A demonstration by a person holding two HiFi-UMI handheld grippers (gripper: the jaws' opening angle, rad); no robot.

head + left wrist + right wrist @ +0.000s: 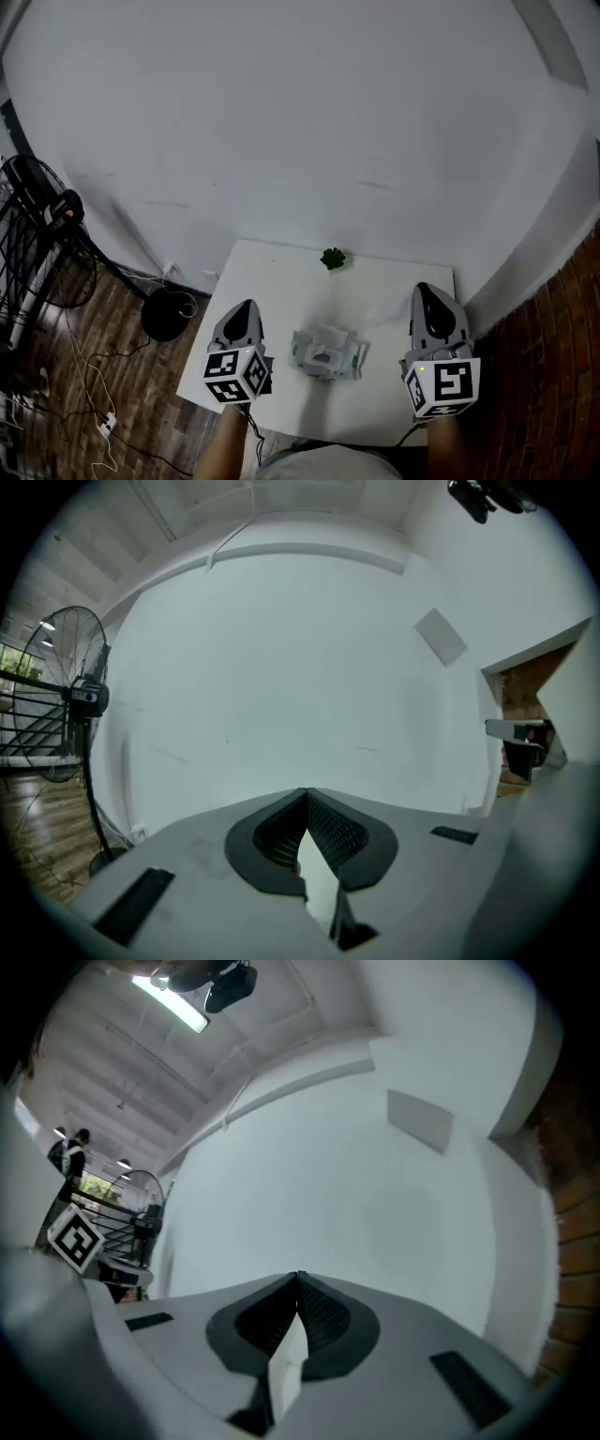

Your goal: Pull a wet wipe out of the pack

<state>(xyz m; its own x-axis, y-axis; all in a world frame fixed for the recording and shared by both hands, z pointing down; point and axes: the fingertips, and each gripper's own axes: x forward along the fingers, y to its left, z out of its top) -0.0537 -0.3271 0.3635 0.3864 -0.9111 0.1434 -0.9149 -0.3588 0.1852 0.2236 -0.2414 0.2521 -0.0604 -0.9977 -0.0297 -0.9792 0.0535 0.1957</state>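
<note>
Small worktop [281, 281]. Wet wipe pack [326, 354] lies mid-width nr the near edge, long axis approx parallel to that edge, top face up. Bare room all round it. A small green plant [333, 259] sits by the far edge. Left tool [246, 309] is nr the near-left corner, right tool [424, 291] at the right edge; both are clear of the pack, tips twd the far edge. Only the head view shows the pack. Gripper views show wall [281, 667] and a fan [70, 696]. Both tools' tips are pressed together, pinching nothing.
</note>
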